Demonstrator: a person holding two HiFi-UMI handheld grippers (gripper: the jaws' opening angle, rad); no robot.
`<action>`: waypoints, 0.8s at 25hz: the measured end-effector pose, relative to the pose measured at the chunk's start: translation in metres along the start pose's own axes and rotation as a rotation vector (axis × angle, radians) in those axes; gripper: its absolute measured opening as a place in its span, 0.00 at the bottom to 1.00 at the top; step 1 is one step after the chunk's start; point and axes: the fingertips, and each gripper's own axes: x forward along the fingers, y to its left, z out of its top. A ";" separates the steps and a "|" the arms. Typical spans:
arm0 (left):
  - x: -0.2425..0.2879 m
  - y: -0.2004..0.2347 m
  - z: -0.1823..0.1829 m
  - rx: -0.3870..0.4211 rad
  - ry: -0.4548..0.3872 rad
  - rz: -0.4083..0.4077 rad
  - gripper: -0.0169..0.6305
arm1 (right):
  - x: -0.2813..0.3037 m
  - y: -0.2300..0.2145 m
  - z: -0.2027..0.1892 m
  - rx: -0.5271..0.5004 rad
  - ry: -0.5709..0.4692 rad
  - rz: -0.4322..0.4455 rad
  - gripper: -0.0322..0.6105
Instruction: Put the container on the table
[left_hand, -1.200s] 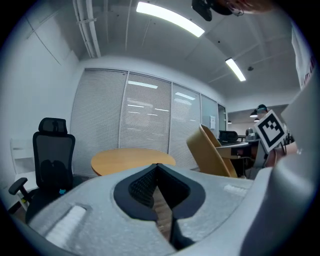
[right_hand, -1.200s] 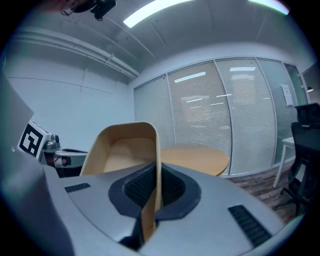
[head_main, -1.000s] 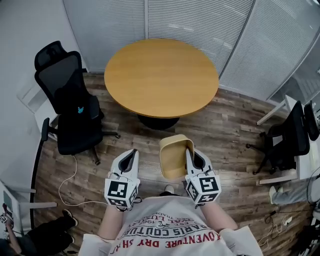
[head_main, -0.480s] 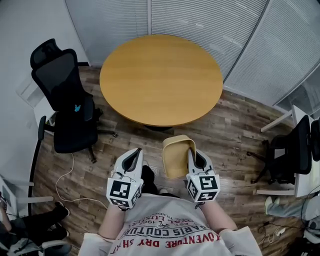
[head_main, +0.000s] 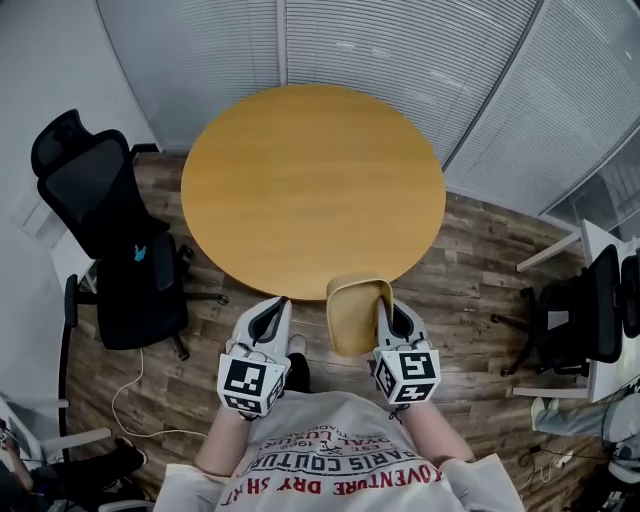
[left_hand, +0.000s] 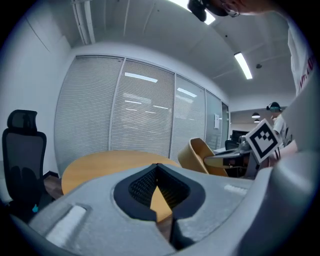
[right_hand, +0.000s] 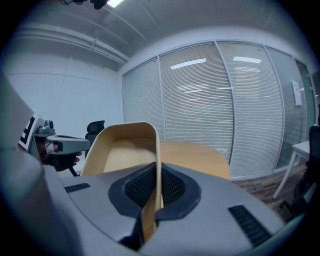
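The container (head_main: 355, 315) is a tan, open-topped tub held in the air just short of the round wooden table (head_main: 312, 185). My right gripper (head_main: 386, 312) is shut on its right wall; the right gripper view shows that wall (right_hand: 158, 165) pinched between the jaws, with the table (right_hand: 197, 156) beyond. My left gripper (head_main: 272, 313) hangs to the left of the container with its jaws shut and nothing in them. From the left gripper view, the container (left_hand: 200, 156) and the right gripper's marker cube (left_hand: 264, 140) sit to the right.
A black office chair (head_main: 105, 235) stands left of the table, another (head_main: 585, 315) at the right by a white desk (head_main: 600, 250). Blinds-covered glass walls (head_main: 400, 50) curve behind the table. A white cable (head_main: 90, 400) lies on the wooden floor.
The person has stepped towards the table: it now reaches right up to the container's front edge. Both grippers keep their pose, the right one still holding the container.
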 end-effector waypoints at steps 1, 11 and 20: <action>0.010 0.014 0.004 0.004 -0.001 -0.006 0.02 | 0.015 0.001 0.006 0.000 0.001 -0.005 0.07; 0.100 0.126 0.032 0.005 0.006 -0.056 0.02 | 0.138 -0.004 0.041 0.015 0.042 -0.071 0.07; 0.153 0.157 0.047 -0.007 -0.020 -0.047 0.02 | 0.214 -0.027 0.040 0.020 0.108 -0.048 0.07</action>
